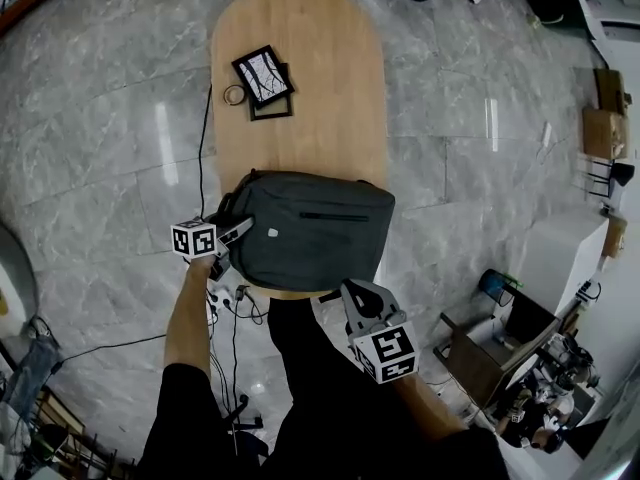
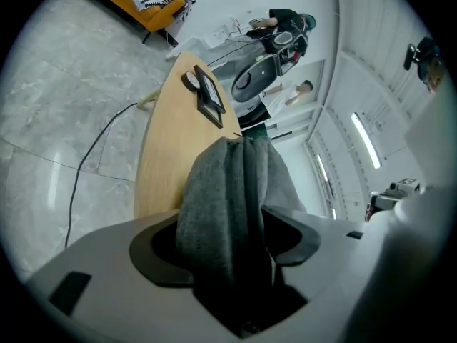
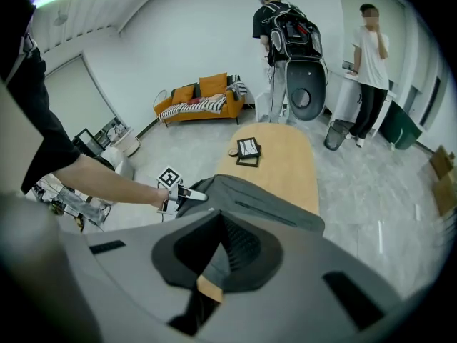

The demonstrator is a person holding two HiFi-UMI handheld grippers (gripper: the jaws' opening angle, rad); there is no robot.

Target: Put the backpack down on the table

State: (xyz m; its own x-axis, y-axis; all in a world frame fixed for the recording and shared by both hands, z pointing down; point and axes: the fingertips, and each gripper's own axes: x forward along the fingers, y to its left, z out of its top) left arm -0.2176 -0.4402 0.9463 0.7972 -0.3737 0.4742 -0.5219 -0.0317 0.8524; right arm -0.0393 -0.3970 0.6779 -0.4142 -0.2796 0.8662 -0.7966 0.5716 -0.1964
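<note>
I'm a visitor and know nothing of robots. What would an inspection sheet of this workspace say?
Surface: oval wooden table.
Job's things: dark grey backpack lying on the table's near end.
Clutter: two stacked picture frames and a tape roll beside them, toward the far end.
Grippers: left claw open, backpack fabric between its jaws; right claw at the backpack's near corner, grip unclear.
Cables: black cable on the floor along the table's left side; white power strip below the near end.
Surroundings: grey marble floor, orange sofa, person in black and person in white beyond the table.
</note>
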